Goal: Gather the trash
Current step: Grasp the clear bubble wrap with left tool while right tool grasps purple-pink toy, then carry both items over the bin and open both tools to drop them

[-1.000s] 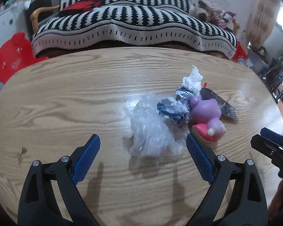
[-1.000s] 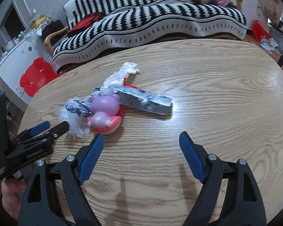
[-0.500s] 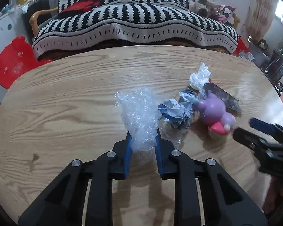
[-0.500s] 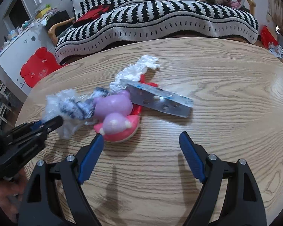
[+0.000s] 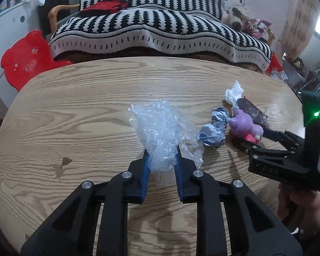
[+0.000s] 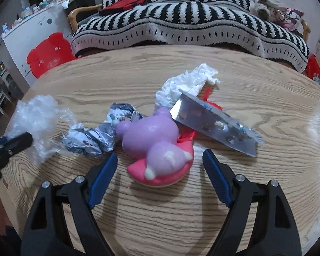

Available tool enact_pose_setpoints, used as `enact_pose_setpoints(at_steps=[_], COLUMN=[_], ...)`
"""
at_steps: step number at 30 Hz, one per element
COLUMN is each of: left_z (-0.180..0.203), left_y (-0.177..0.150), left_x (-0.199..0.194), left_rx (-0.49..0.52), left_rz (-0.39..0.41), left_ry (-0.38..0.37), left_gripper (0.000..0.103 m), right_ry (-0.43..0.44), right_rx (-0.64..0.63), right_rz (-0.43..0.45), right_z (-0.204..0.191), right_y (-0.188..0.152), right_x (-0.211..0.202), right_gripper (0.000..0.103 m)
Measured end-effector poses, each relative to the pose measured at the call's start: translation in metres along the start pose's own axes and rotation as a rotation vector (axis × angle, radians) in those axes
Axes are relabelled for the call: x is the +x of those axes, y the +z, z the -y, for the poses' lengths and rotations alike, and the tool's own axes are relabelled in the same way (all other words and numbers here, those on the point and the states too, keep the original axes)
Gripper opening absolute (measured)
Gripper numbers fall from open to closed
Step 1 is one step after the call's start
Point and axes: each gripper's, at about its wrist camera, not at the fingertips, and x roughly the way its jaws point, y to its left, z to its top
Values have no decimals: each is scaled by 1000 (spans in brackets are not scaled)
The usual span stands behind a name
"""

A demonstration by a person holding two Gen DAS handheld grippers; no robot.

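My left gripper is shut on a crumpled clear plastic bag, held just over the wooden table; the bag also shows in the right wrist view. To its right lie a crumpled foil wrapper, a purple and pink toy, a white tissue and a silver blister pack. My right gripper is open, its blue pads on either side of the toy. The foil wrapper, tissue and blister pack lie around the toy.
A sofa with a black and white striped blanket stands behind the table. A red bear-shaped stool stands at the left. A chipped mark shows on the table top near the left gripper.
My left gripper closed on the clear plastic bag and pulled it left, away from the pile. My right gripper moved forward until its open pads flank the toy.
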Motion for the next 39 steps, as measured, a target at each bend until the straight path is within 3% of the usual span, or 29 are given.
enact_pose_setpoints(at_steps=[1, 4, 9, 13, 23, 29, 39], left_z=[-1, -2, -7, -1, 60, 137, 346], left_y=[0, 0, 7, 8, 10, 2, -63], left_x=[-1, -8, -26, -30, -49, -57, -60], left_rx=[-4, -15, -51, -61, -14, 100, 440], left_rz=[2, 16, 75, 75, 122, 125, 49], left_ry=[0, 1, 20, 5, -61, -159, -401], left_gripper=[20, 20, 20, 20, 20, 20, 20], right_ry=[-3, 22, 40, 34, 1, -80, -255], right_rx=[3, 12, 12, 13, 128, 225, 480], right_rz=[0, -1, 32, 49, 127, 172, 215], right_z=[1, 1, -1, 4, 66, 126, 260], right_y=[-1, -3, -8, -15, -48, -82, -183], right_x=[0, -6, -33, -55, -132, -184, -279], right_gripper=[57, 54, 52, 52, 52, 52, 52])
